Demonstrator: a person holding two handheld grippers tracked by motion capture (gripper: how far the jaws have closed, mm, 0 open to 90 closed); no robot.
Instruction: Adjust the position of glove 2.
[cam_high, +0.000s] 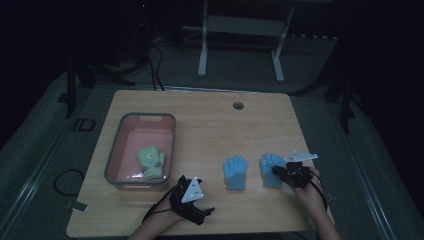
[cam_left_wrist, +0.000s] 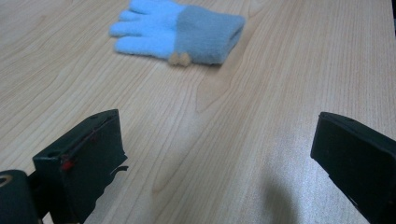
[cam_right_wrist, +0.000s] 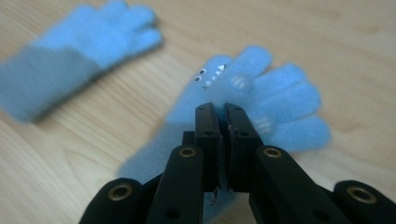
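1. The right gripper (cam_high: 280, 170) sits at the near right of the wooden table (cam_high: 210, 125), over the palm of the right-hand blue glove (cam_high: 271, 169).
2. In the right gripper view its jaws are drawn together to a thin slit directly over that glove (cam_right_wrist: 243, 93). Whether any fabric is pinched between the pads cannot be told; the tips hide the contact.
3. That glove lies flat on the table, fingers pointing away from the person, and bears a small face with eyes and teeth on the palm side facing up.
4. A second blue glove (cam_high: 235, 172), with a grey cuff, lies just to its left, close beside it but apart. It also appears in the left gripper view (cam_left_wrist: 180, 30) and, blurred, in the right gripper view (cam_right_wrist: 79, 51).
5. The left gripper (cam_high: 210, 210) rests near the front edge of the table, left of centre, well apart from both gloves. Its jaws stand wide with bare tabletop between them.
6. A grey-rimmed pink bin (cam_high: 122, 130) stands at the left of the table. A yellow-green glove (cam_high: 151, 162) lies inside it, towards its near end.
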